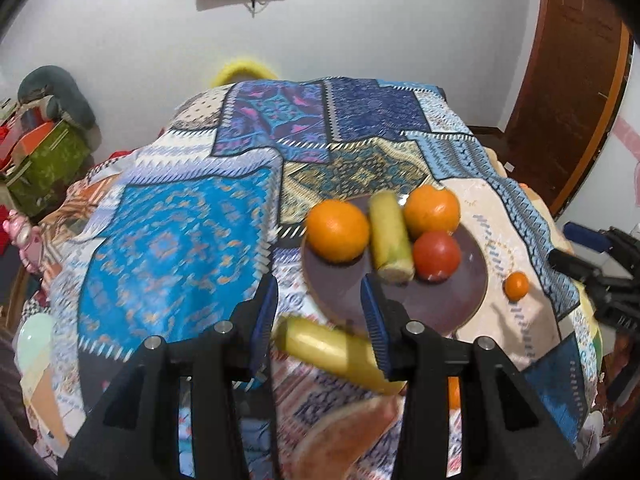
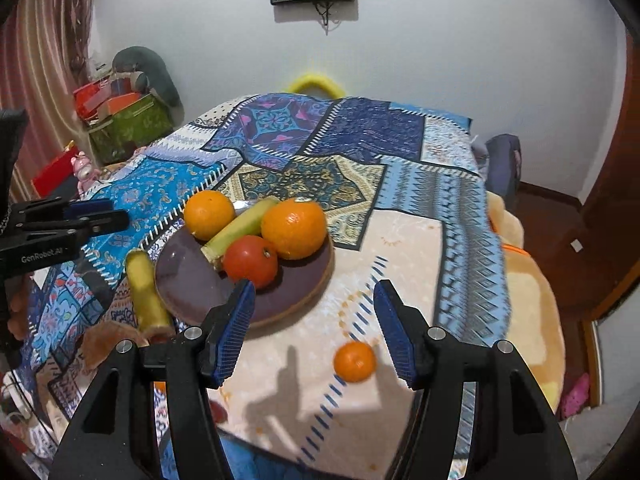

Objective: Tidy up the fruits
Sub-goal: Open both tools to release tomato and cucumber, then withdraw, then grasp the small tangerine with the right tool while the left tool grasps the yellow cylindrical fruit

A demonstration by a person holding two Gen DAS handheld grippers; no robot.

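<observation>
Our right tongs (image 2: 314, 334) are spread wide above the small mandarin (image 2: 355, 361), which lies alone on the surface (image 2: 404, 240), near and right of the plate (image 2: 188, 276). We should lower them straight and close gently, because the round fruit may roll. Our left tongs (image 1: 320, 320) are also spread, over the loose banana (image 1: 332, 348) just beside the plate.
</observation>
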